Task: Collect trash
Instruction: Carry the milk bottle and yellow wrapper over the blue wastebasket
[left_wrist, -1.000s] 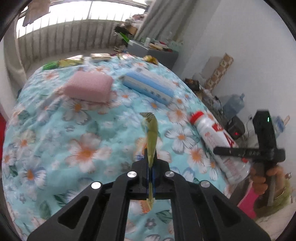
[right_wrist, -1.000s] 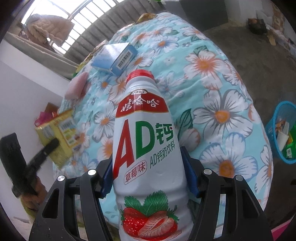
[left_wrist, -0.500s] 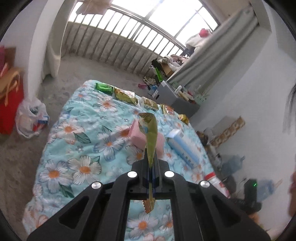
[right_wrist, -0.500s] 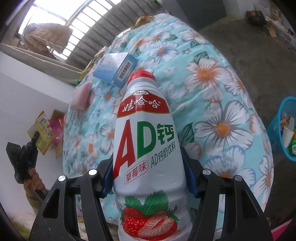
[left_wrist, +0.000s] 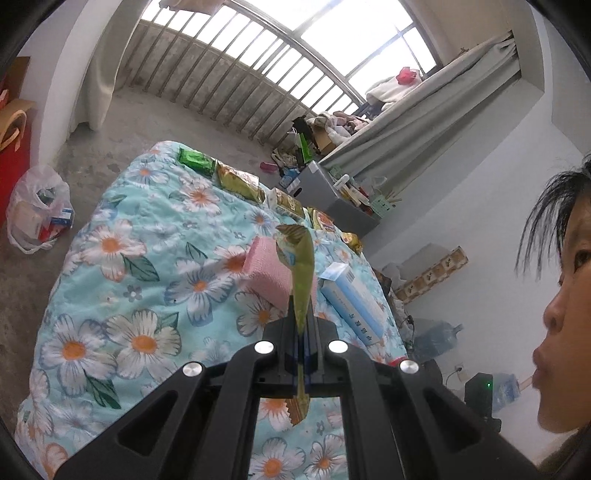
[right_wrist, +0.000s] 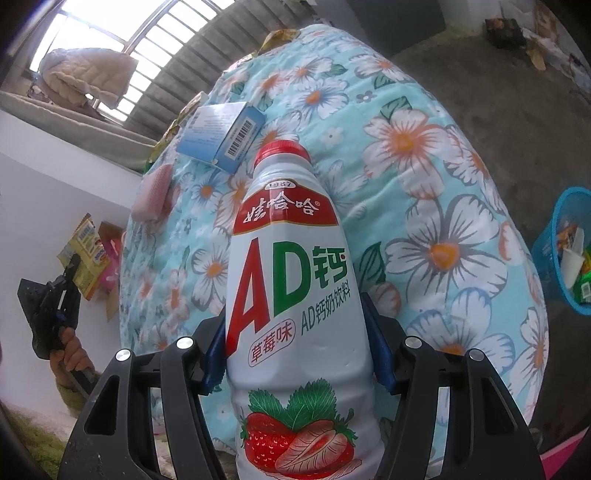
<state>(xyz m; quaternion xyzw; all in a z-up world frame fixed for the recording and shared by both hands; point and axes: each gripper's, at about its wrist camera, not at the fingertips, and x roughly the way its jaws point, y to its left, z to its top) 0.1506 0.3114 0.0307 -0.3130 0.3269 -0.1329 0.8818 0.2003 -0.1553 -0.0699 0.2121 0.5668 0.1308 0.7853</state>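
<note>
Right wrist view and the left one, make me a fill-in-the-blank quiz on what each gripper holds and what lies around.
1. The right gripper is shut on a white plastic bottle with a ____ cap.
2. The left gripper pinches a thin ____ snack wrapper.
3. The blue mesh basket of trash stands on the ____.
4. The pink sponge block lies on the ____ quilt.

Missing: red; green; floor; floral

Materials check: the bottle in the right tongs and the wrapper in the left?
Bottle: likely opaque white plastic, glossy printed label, red ribbed cap, faint dents in the wall. Wrapper: thin yellow-green film or foil, probably, pinched edge-on, with a serrated end and curled tip.
</note>
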